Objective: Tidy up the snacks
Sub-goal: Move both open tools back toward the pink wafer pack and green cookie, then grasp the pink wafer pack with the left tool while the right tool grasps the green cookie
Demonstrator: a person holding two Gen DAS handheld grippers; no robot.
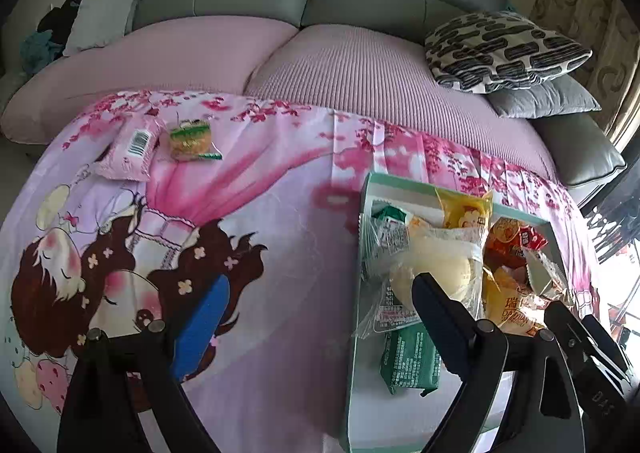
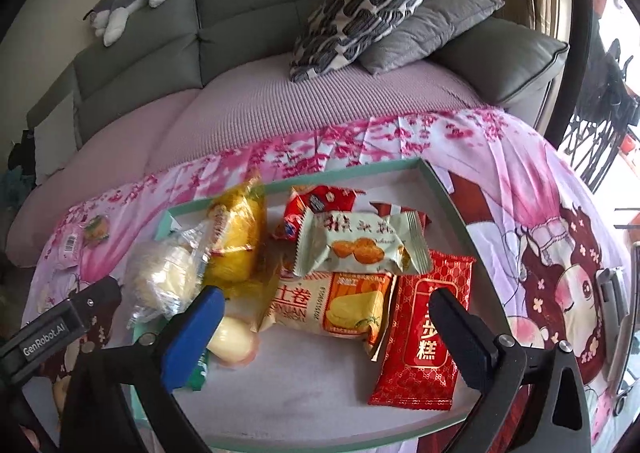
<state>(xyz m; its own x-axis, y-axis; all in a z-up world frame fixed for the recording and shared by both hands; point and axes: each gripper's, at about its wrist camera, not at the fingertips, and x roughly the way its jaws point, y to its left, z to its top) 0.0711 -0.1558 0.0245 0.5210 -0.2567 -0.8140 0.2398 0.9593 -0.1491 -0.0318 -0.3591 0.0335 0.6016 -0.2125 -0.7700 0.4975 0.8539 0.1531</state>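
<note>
Teal-rimmed tray [image 2: 444, 189] holds most snacks; beyond it, a pink packet [image 1: 128, 151] and a green-wrapped cake [image 1: 191, 139] lie loose. Both grippers (left gripper [image 1: 316, 329], right gripper [image 2: 332, 327]) gape empty. Risk: crinkly wrappers slipping.

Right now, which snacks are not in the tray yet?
Two: the pink packet with a barcode and the round cookie in clear wrap. They lie side by side on the cartoon cloth, far from the green-rimmed tray.
</note>
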